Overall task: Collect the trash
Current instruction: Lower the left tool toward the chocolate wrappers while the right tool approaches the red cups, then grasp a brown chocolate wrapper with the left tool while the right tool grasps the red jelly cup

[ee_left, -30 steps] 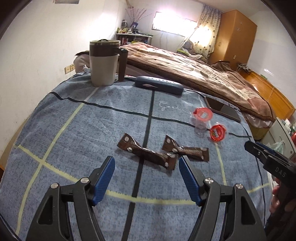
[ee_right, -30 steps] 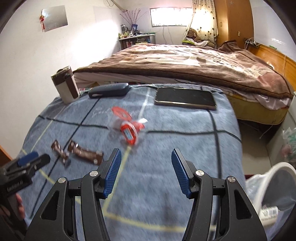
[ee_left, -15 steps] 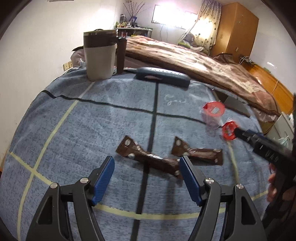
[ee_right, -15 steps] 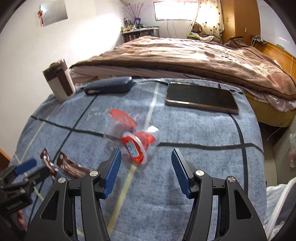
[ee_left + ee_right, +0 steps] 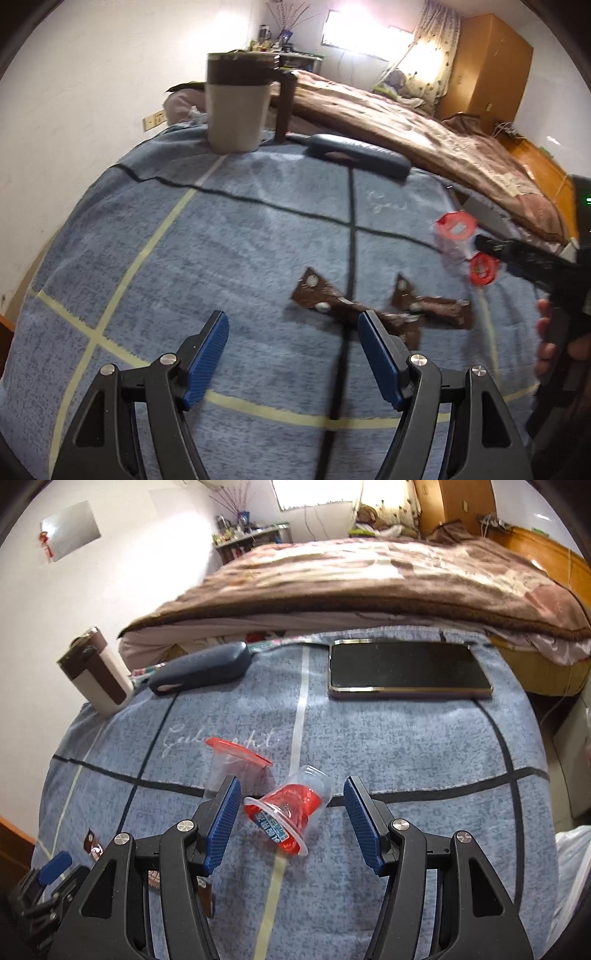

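Observation:
Two brown snack wrappers (image 5: 325,301) (image 5: 432,304) lie on the blue cloth-covered table (image 5: 221,240). My left gripper (image 5: 293,332) is open, and its right finger overlaps the near end of the left wrapper. Two small clear cups with red lids (image 5: 291,812) (image 5: 236,762) lie on the cloth. The nearer one is tipped on its side between the fingers of my open right gripper (image 5: 291,812). The cups also show in the left wrist view (image 5: 456,236) (image 5: 484,269), with my right gripper (image 5: 532,262) beside them.
A white and brown mug (image 5: 238,103) stands at the far left corner. A dark glasses case (image 5: 201,668) and a phone (image 5: 406,672) lie along the far edge. A bed with a brown blanket (image 5: 369,576) is behind. A white bag (image 5: 572,878) hangs at the right.
My right gripper has moved forward, so the tipped red cup now sits between its fingers. My left gripper has shifted left and closer to the wrappers.

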